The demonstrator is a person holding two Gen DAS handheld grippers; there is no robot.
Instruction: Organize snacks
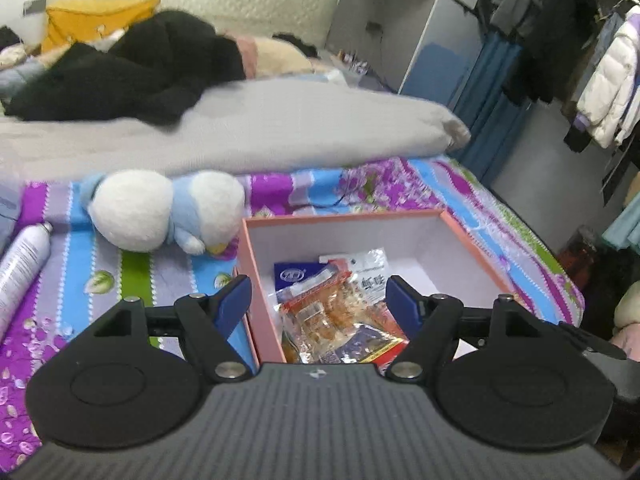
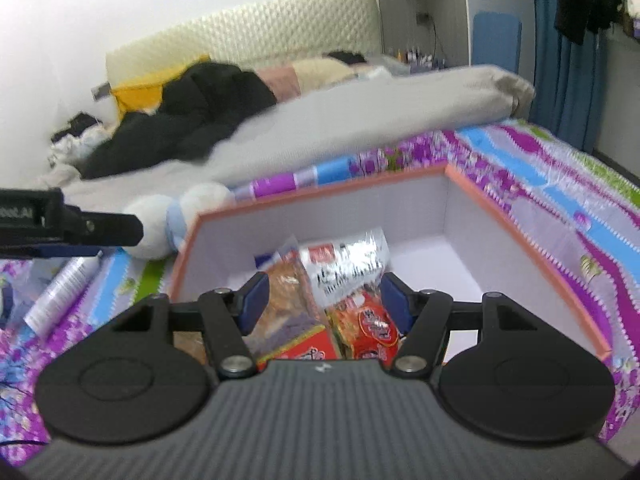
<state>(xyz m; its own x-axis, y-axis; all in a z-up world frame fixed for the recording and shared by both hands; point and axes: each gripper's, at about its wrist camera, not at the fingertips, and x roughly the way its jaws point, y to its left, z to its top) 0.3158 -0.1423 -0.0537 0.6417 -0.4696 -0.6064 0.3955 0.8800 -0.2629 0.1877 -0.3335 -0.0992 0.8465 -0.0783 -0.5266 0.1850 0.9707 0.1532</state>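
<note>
Several snack packets (image 1: 340, 312) in pink box (image 1: 472, 236), 12 o'clock of both grippers: light, crinkly, slippery, crushable; pinch sealed edges. Left gripper (image 1: 320, 300) & right gripper (image 2: 322, 300) fingers wide, holding nothing.

So the bed (image 1: 460, 200) had this loud floral sheet in purple, blue and green stripes. Sitting right on it was an open pink cardboard box with white inside walls (image 1: 440, 236), and just beside its left wall a white and light-blue plush toy (image 1: 160, 212). A white spray can (image 1: 24, 264) lay tilted further left. A rumpled grey duvet (image 1: 280, 128) was piled behind them all.
</note>
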